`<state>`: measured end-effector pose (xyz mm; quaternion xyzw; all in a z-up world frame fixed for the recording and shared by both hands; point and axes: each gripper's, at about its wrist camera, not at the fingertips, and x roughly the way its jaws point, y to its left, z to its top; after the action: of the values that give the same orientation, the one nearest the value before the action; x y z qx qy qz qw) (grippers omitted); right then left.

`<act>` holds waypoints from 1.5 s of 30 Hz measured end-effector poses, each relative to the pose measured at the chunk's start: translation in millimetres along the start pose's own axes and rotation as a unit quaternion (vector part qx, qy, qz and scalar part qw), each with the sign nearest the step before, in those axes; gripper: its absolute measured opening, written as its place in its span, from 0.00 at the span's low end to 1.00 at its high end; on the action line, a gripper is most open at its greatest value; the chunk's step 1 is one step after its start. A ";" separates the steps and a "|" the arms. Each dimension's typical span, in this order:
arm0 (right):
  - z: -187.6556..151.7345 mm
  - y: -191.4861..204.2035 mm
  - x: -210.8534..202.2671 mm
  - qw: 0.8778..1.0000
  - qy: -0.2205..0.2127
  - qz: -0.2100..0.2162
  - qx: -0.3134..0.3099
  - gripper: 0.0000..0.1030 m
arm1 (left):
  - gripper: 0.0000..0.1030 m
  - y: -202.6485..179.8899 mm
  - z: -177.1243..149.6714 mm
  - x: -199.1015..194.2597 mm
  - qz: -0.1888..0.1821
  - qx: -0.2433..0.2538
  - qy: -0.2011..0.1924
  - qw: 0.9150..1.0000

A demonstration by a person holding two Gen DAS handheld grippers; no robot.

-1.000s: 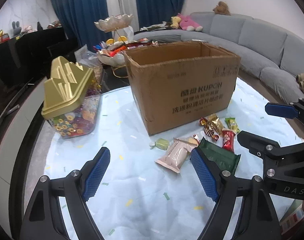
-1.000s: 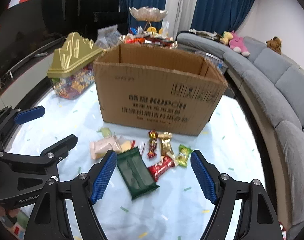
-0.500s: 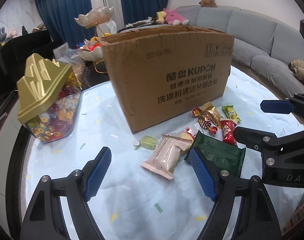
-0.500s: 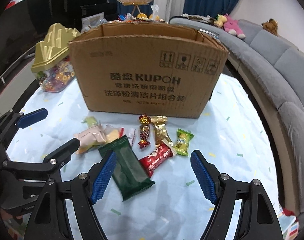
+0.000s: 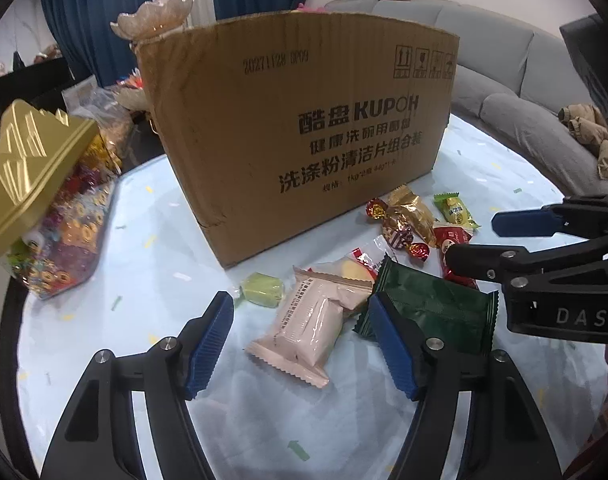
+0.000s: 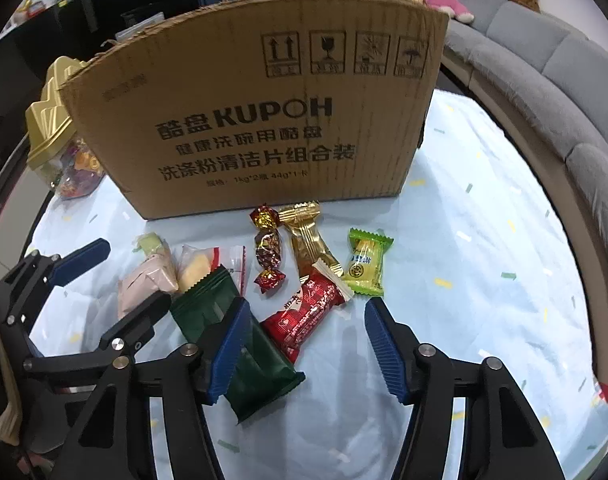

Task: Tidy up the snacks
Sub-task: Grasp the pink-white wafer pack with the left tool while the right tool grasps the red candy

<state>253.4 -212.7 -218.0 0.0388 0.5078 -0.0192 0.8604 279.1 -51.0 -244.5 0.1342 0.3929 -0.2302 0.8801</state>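
the left gripper (image 5: 300, 340) hangs over the pink snack packet (image 5: 304, 322), whose long axis runs away from the fingers toward the cardboard box (image 5: 296, 128); its jaws have just been closing, still clear of it. rightward, the right gripper (image 6: 304, 344) straddles the red snack bar (image 6: 305, 314), also closing, nothing pinched. the green packet (image 6: 240, 348) underlaps its left finger and may get caught.
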 end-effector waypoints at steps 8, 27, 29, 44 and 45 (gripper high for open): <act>3.1 -4.2 10.3 1.000 0.015 0.010 0.020 0.50 | 0.57 -3.6 -1.6 8.2 -0.013 0.006 0.011 1.000; 5.9 -8.6 27.3 0.999 0.030 0.021 0.027 0.23 | 0.30 -0.6 -2.3 11.5 -0.015 -0.011 0.026 0.999; 6.8 -6.4 26.6 0.999 0.028 0.019 0.023 0.22 | 0.30 -1.1 -1.7 7.6 -0.013 -0.012 0.024 1.000; 3.4 7.8 -16.5 1.000 -0.013 0.012 -0.014 0.22 | 0.30 -1.0 10.0 -32.3 0.017 -0.038 0.011 0.999; 3.0 8.9 -20.7 1.000 -0.016 0.011 -0.016 0.22 | 0.30 -1.0 10.1 -35.2 0.018 -0.040 0.010 0.999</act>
<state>246.6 -204.2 -198.1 0.0303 0.4942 -0.0016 0.8688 264.3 -45.4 -211.4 0.1086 0.4079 -0.1970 0.8849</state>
